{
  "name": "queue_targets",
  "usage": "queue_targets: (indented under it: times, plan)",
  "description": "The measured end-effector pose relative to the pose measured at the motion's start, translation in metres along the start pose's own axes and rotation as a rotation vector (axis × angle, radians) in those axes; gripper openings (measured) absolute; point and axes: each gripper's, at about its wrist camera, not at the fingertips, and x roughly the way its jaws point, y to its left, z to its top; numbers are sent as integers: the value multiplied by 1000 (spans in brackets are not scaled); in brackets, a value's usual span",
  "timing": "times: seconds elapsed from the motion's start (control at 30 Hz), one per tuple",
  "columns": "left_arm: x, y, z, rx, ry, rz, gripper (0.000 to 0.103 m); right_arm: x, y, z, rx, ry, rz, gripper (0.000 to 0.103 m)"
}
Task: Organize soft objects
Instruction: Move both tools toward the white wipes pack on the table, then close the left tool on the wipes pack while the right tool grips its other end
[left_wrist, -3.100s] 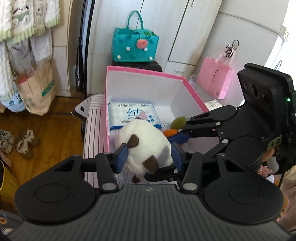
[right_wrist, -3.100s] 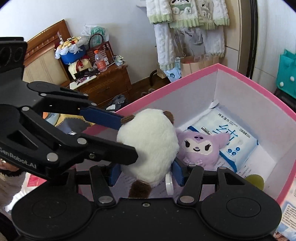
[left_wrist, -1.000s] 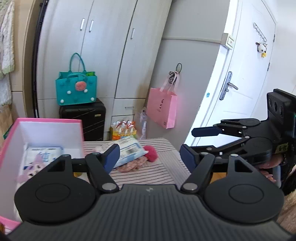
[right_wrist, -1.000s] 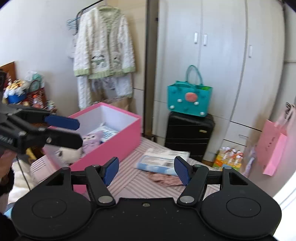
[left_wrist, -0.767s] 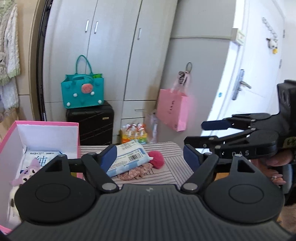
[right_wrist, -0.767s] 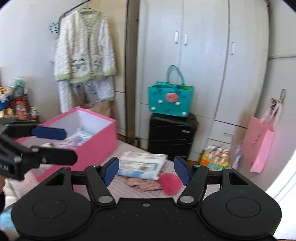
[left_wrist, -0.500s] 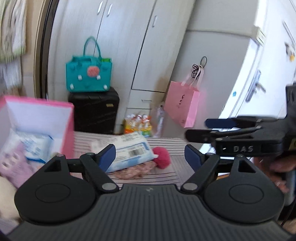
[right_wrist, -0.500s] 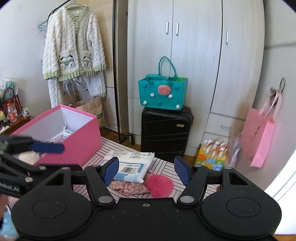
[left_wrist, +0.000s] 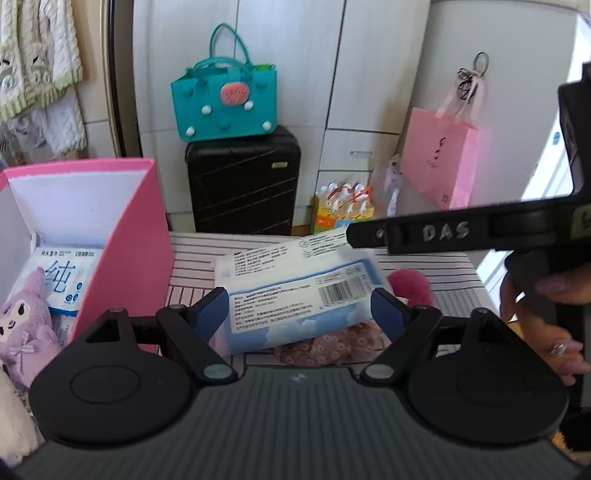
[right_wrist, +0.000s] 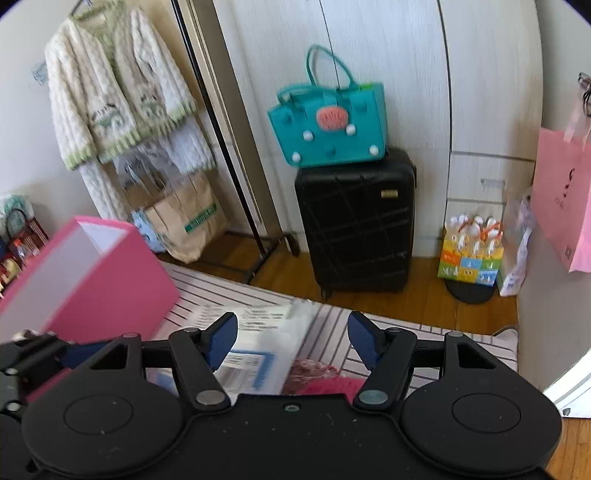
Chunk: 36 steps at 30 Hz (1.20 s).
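A white-and-blue tissue pack (left_wrist: 299, 291) lies on the striped table (left_wrist: 436, 266), over a floral pink cloth (left_wrist: 332, 345) and beside a pink pompom (left_wrist: 412, 286). My left gripper (left_wrist: 297, 312) is open, its jaws either side of the pack's near end, just above it. The pink box (left_wrist: 125, 229) at left holds another tissue pack (left_wrist: 62, 280), a purple plush (left_wrist: 22, 328) and a white plush (left_wrist: 11, 413). My right gripper (right_wrist: 290, 338) is open and empty above the tissue pack (right_wrist: 258, 350), cloth (right_wrist: 314, 369) and pompom (right_wrist: 328, 387). Its arm (left_wrist: 461, 230) crosses the left view.
A black suitcase (right_wrist: 356, 218) with a teal bag (right_wrist: 330, 125) on top stands behind the table. A pink paper bag (left_wrist: 439, 155) hangs on the cabinet at right. A colourful bottle pack (right_wrist: 471, 251) sits on the floor. A cardigan (right_wrist: 114, 96) hangs at left.
Both grippers left the white plush in the pink box, swung right and moved down toward the table. My left gripper now straddles the tissue pack; the right has closed in over the pompom and cloth.
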Motion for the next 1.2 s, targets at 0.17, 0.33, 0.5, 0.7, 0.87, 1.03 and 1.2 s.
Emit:
queue_targets:
  times: [0.17,0.33,0.5,0.7,0.87,1.03,1.2]
  plan:
    - [19,10,-1,-74,46,-22,84,19,-6,-4,16,29,58,71]
    - [31,19,-6,-146,40,-69,84,27,-10,-8,61,53,120,70]
    - [23,14,-8,-125,9,-81,85,28,-14,-11,83,35,146,31]
    - [8,12,-11,-114,9,-79,85,4,-4,-11,31,-8,165,17]
    - [-6,25,-23,-133,1,-106,85,-25,3,-18,8,-25,151,14]
    - [-17,32,-33,-175,-19,-219,85,-63,7,-44,-12,-42,109,13]
    - [-9,31,-33,-223,-18,-249,85,-75,1,-72,19,-12,85,12]
